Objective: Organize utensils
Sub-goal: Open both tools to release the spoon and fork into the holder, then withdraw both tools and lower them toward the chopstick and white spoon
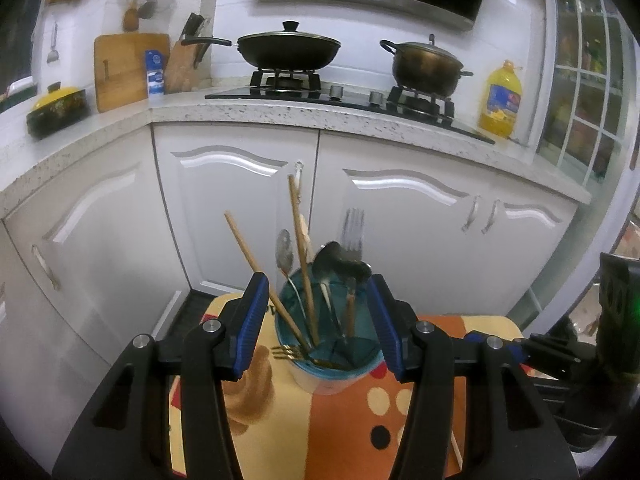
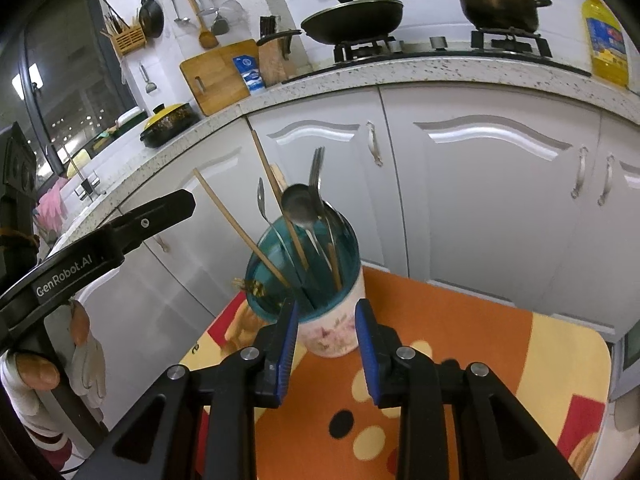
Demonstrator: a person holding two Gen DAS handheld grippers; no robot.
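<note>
A utensil holder, white with a teal inside, stands upright on a small table with an orange patterned cloth. It holds wooden chopsticks, a steel fork, spoons and a small gold fork at its rim. My left gripper is open; the holder shows between its fingers, just beyond the tips. My right gripper is open, its pads flanking the holder's base without pressing.
White cabinet doors rise close behind the table. On the speckled counter stand a wok, a pot, an oil bottle, a cutting board and a knife block. A gloved hand holds the left gripper.
</note>
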